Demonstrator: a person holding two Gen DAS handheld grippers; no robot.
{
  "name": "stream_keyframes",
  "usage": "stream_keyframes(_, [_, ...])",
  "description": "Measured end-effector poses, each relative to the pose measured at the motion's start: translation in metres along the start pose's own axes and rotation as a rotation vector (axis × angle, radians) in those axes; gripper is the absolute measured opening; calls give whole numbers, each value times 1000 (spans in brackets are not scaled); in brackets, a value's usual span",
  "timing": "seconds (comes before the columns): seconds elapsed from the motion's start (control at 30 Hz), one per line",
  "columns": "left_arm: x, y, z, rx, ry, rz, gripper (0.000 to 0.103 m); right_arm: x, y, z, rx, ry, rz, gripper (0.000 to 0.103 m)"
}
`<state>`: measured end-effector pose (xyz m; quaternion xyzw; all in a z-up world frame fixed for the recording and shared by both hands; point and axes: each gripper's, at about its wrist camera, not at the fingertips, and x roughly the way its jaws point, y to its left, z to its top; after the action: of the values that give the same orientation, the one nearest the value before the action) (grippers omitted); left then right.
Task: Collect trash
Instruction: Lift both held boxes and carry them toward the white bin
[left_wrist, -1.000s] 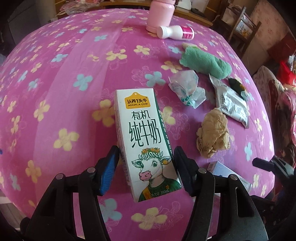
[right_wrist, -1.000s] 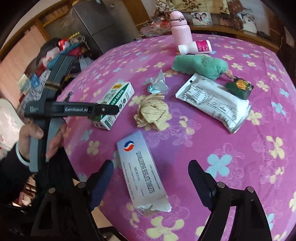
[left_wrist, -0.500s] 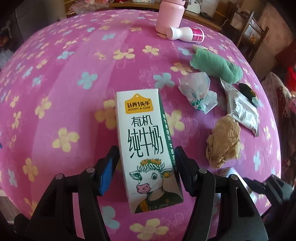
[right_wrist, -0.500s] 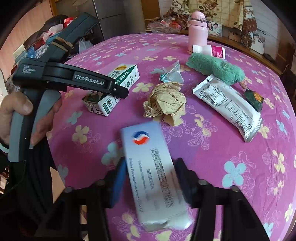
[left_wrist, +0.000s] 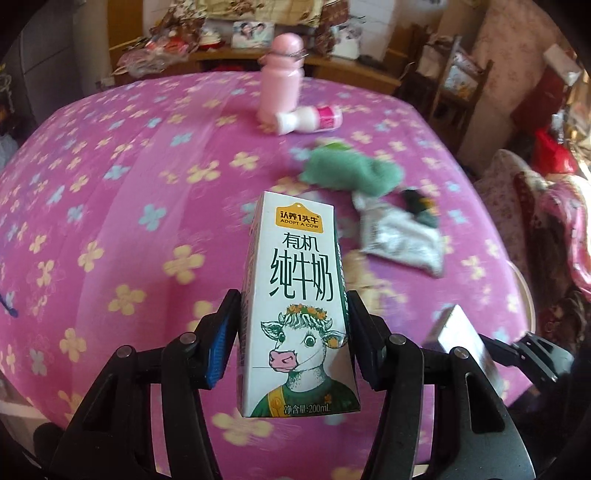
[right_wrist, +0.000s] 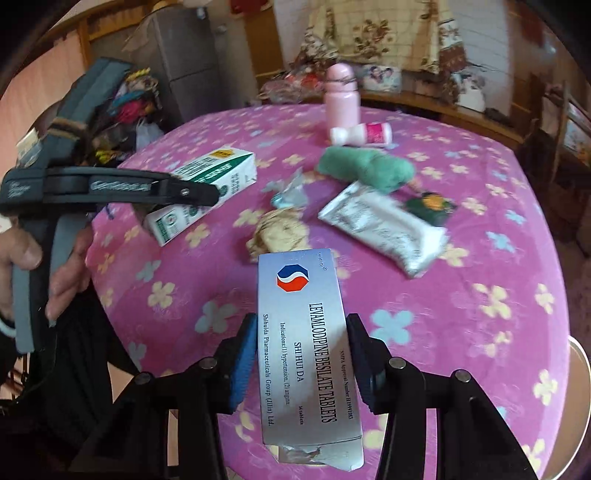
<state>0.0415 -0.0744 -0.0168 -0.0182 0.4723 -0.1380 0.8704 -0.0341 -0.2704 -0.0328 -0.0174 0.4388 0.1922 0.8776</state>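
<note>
Left gripper (left_wrist: 293, 341) is clamped on the milk carton (left_wrist: 297, 314), pads pressing both narrow sides of its lower half. Carton's long axis runs straight fwd along the fingers, top end w/ the yellow logo pointing away from the cam, base end nearest the cam, printed cow face up. It's held clear of the pink floral tablecloth (left_wrist: 110, 192).

Right gripper (right_wrist: 301, 354) is closed on the tablet box (right_wrist: 306, 347), gripped approx mid-length on its long edges. Box long axis also runs fwd along the fingers; logo end points away, torn flap end sits near the cam, text side up. Box is off the cloth too.

Ahead of right gripper, on the cloth: crumpled brown paper (right_wrist: 280, 230) just beyond the box tip, clear wrapper (right_wrist: 290, 192) past that. Fwd-right: white foil packet (right_wrist: 384, 227), green cloth (right_wrist: 365, 168), small dark green packet (right_wrist: 430, 205). Farther fwd: pink bottle (right_wrist: 341, 101) upright, small white bottle (right_wrist: 364, 134) on its side just in front of it.

From the right cam, the left gripper w/ carton shows fwd-left, held by the left hand (right_wrist: 33, 266).
</note>
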Motion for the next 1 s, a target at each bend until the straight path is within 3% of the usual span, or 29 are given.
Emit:
stream_keyframes(0.13, [-10, -32, 3, 41, -28, -48, 54, -22, -25, -4, 68, -35, -72, 46])
stream_keyframes(0.57, [7, -160, -3, 208, -2, -185, 54, -88, -120, -42, 275, -108, -305, 46])
stream_keyframes(1.0, [50, -259, -11, 328, 70, -289, 54, -108, -202, -86, 448, -76, -476, 46])
